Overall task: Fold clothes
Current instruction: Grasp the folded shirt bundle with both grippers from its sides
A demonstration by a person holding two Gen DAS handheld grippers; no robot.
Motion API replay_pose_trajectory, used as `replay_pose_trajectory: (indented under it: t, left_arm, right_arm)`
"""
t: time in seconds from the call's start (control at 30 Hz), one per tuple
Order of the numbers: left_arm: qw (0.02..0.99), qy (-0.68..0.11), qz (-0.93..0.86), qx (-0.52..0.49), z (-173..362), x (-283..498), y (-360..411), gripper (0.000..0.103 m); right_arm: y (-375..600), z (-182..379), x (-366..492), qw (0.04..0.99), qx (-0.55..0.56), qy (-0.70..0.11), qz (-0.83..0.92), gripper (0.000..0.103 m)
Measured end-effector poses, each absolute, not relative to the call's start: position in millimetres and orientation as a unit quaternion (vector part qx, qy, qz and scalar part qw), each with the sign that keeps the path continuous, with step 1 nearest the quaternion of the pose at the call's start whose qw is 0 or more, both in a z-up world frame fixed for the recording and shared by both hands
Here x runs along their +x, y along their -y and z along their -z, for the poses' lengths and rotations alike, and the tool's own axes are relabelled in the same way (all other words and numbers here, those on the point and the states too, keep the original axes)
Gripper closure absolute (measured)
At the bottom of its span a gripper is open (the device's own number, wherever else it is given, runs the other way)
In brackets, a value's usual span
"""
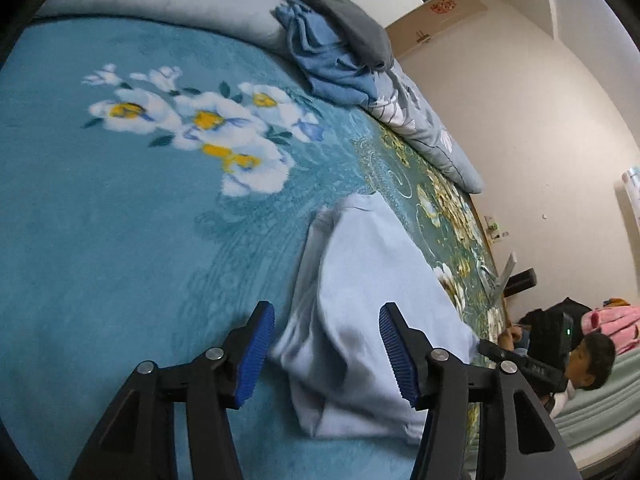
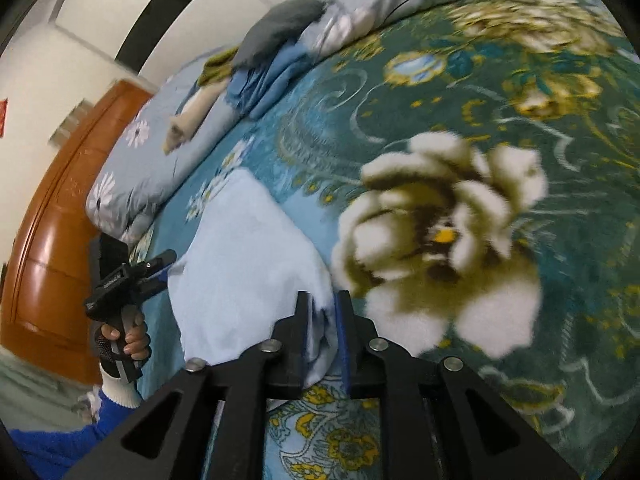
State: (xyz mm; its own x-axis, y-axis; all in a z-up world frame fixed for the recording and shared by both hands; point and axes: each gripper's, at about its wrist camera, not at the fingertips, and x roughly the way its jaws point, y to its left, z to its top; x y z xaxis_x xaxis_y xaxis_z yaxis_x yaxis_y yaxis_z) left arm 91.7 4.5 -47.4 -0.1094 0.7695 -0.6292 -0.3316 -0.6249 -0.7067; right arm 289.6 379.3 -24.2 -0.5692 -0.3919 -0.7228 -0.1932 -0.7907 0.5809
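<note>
Plush floral blanket (image 1: pixel 120 240), right tongs (image 2: pixel 323 312) pinching soft pale-blue garment (image 1: pixel 360 280)

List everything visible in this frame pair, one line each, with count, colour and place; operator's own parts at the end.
Garment being folded: 1, pale blue, on the blanket near the bed edge.
Blanket: 1, teal with white and yellow flowers, covering the bed.
Clothes pile: several pieces, blue, grey, olive and cream, at the far side of the bed against the quilt.
Quilt: 1, grey-blue with white flowers, bunched along the far side.
Headboard: 1, orange-brown wood, at the bed end.
Second person: 1, seated low beside the bed.
Pink item: 1, behind that person; cannot tell what.
Left tongs: 1, black with blue pads, open over the garment.
Right tongs: 1, same, shut on the garment's edge.
Left hand: 1, white cuff, blue sleeve, on the handle.
</note>
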Motion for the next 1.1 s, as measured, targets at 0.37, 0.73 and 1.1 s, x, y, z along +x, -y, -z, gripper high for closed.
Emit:
replay_pose_trajectory:
  t: [0.37, 0.73, 1.1]
  left_arm:
    - [0.43, 0.2, -0.681, -0.558, 58.3, 82.0, -32.1, 0.04]
    - [0.454, 0.206, -0.662, -0.559, 58.2, 87.4, -36.3, 0.042]
    - [0.45, 0.24, -0.657, -0.556, 61.3, 87.7, -32.6, 0.058]
  right_arm:
    - [-344.4, 63.3, 336.2, 0.006, 0.412, 0.418, 0.81, 0.062]
    - [-307.1, 76.1, 357.3, -0.018, 0.356, 0.504, 0.787, 0.062]
    - [-314.5, 81.2, 342.7, -0.023, 0.311, 0.545, 0.778, 0.092]
